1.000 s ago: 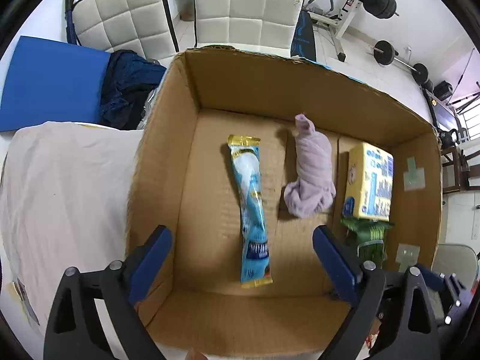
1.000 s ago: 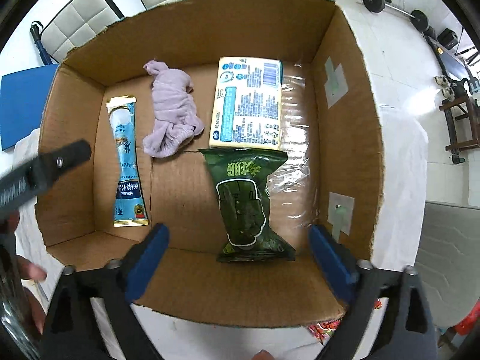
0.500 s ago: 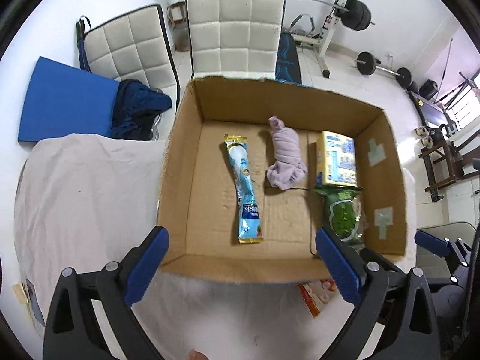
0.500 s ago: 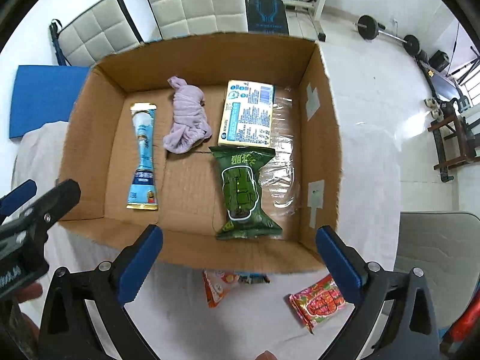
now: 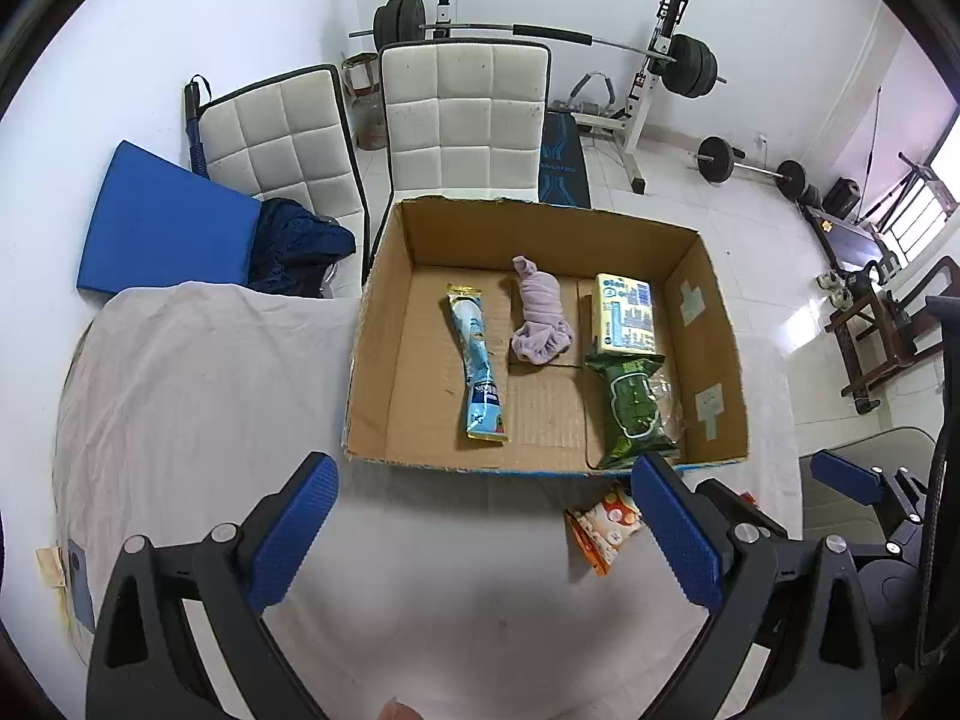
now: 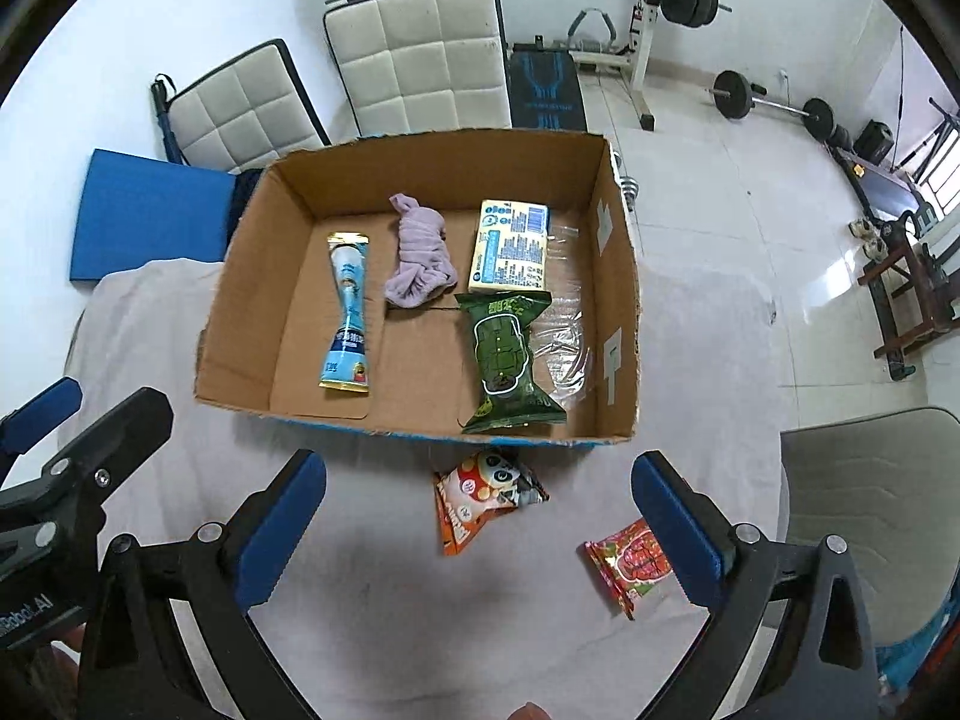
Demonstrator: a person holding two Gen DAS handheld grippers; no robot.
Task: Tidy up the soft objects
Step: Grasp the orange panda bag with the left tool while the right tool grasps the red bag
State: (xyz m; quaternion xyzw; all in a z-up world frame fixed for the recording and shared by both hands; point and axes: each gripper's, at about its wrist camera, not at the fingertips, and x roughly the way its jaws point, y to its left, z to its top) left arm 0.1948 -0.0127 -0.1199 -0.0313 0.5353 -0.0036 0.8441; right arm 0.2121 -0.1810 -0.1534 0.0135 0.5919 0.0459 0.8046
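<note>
A cardboard box (image 5: 384, 360) (image 6: 240, 324) stands on a table with a pale cloth (image 5: 198, 396). Inside lie a blue pouch (image 5: 477, 366) (image 6: 348, 318), a lilac cloth bundle (image 5: 540, 318) (image 6: 420, 261), a yellow pack (image 5: 624, 312) (image 6: 510, 246) and a green packet (image 5: 630, 408) (image 6: 507, 360). In front of the box lie an orange snack bag (image 5: 603, 531) (image 6: 480, 495) and a red snack bag (image 6: 636, 561). My left gripper (image 5: 486, 534) and right gripper (image 6: 480, 531) are both open and empty, held above the cloth short of the box.
Two white padded chairs (image 5: 462, 120) and a blue mat (image 5: 162, 228) stand behind the table. Dark clothing (image 5: 294, 246) lies on one chair. Weight equipment (image 5: 660, 60) fills the far floor. A grey chair (image 6: 870, 516) is at the right.
Both grippers have pulled back and up from inside the box, so the whole box and the snack bags in front of it now show. Both stay open.
</note>
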